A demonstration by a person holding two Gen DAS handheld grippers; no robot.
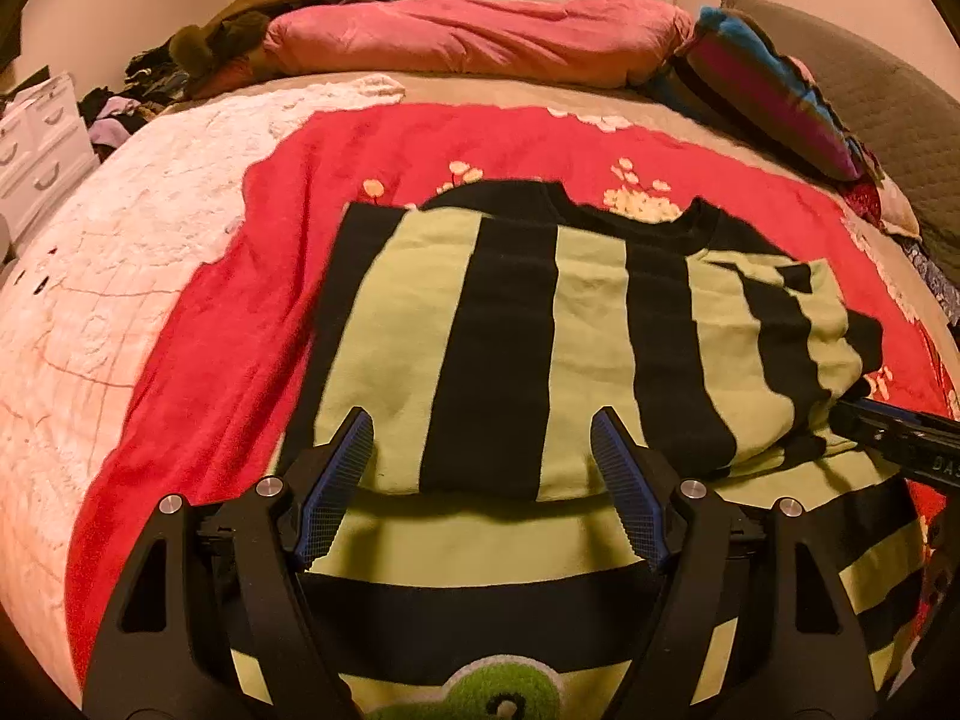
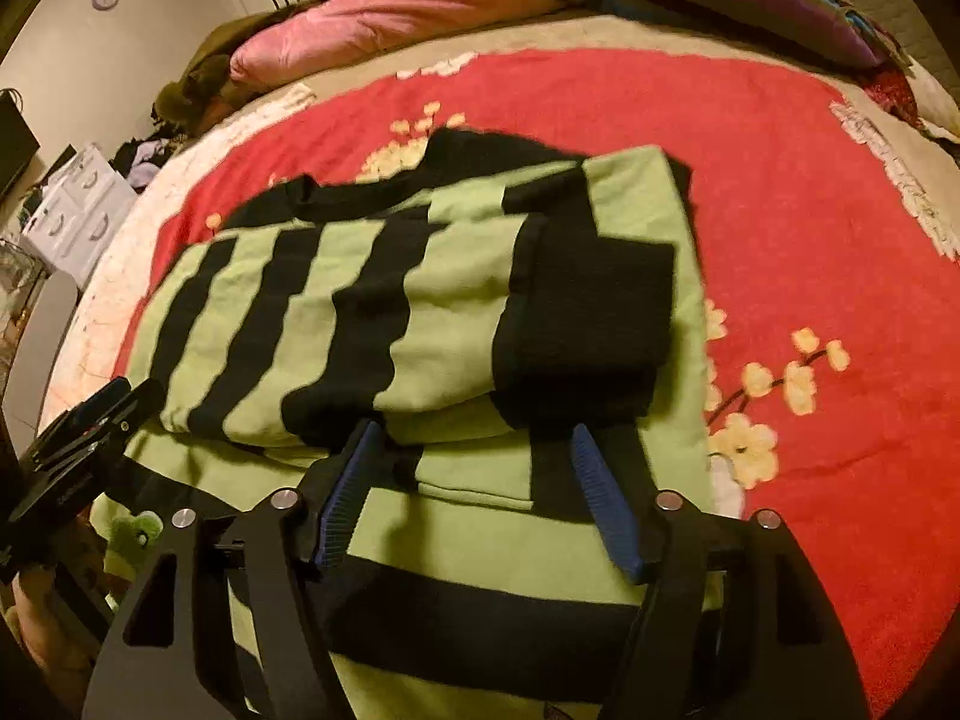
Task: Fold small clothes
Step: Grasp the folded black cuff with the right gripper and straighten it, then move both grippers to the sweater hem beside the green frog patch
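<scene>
A small green-and-black striped sweater (image 1: 540,348) lies on the red blanket, with its sleeves folded in over the body. It also shows in the right wrist view (image 2: 420,324), where a black cuff (image 2: 594,306) lies on top. My left gripper (image 1: 483,438) is open and empty, its blue pads just above the sweater's near part. My right gripper (image 2: 474,450) is open and empty over the sweater's right side; it also shows at the right edge of the left wrist view (image 1: 900,438). A green frog patch (image 1: 504,690) sits on the sweater's near edge.
The red flowered blanket (image 1: 240,312) covers a bed. A pink duvet (image 1: 468,36) and striped pillows (image 1: 762,84) lie at the far side. A white drawer unit (image 1: 42,144) and a heap of clothes (image 1: 132,102) stand at the left.
</scene>
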